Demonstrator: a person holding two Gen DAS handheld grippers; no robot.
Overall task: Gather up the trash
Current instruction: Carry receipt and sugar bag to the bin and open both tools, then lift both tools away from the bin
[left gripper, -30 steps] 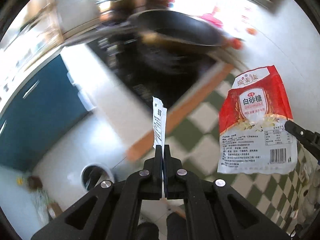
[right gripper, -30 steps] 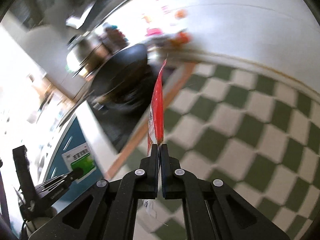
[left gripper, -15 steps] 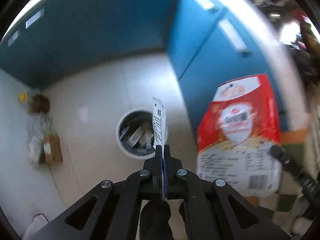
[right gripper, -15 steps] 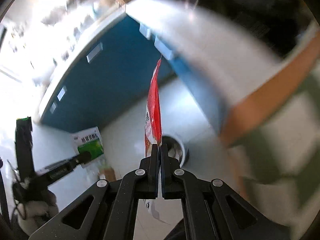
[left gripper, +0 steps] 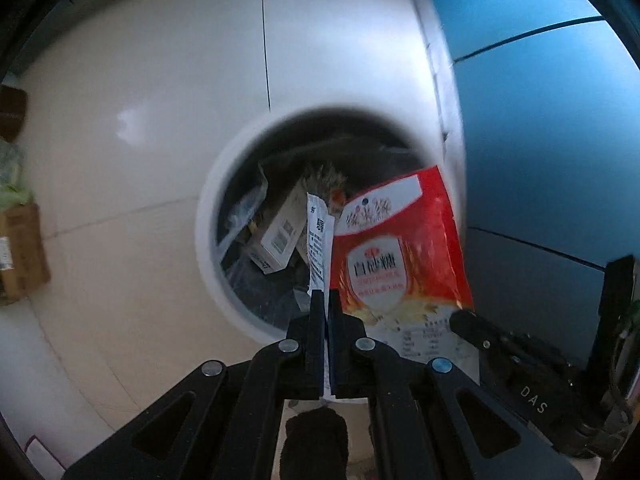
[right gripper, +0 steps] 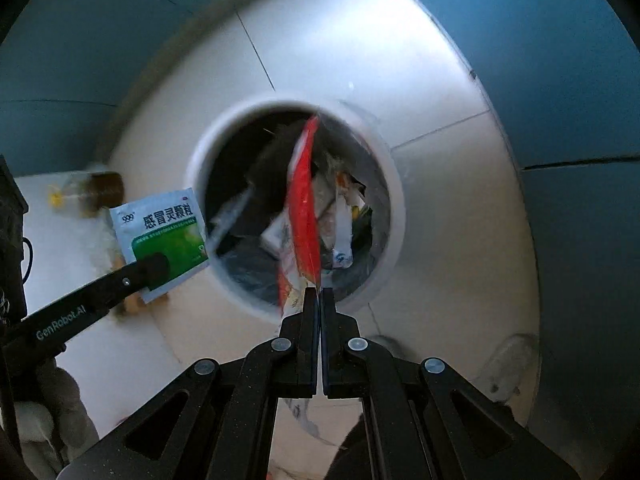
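My left gripper (left gripper: 325, 293) is shut on a small white and green sachet (left gripper: 318, 240), seen edge-on, held above a round white trash bin (left gripper: 208, 240). The sachet's green face shows in the right wrist view (right gripper: 162, 232). My right gripper (right gripper: 318, 290) is shut on a red and white sugar bag (right gripper: 305, 216), edge-on over the bin (right gripper: 394, 200). The bag's printed face shows in the left wrist view (left gripper: 396, 256). The bin holds several pieces of trash, among them a small box (left gripper: 280, 236).
Blue cabinet doors (left gripper: 540, 120) stand to the right of the bin. The floor is pale tile (left gripper: 140, 100). A cardboard box (left gripper: 20, 252) sits at the left. A brown jar (right gripper: 104, 190) lies on the floor left of the bin.
Both grippers have swung from the counter down towards the floor and closer to the bin, which now fills the middle of both views. Both still hold their items.
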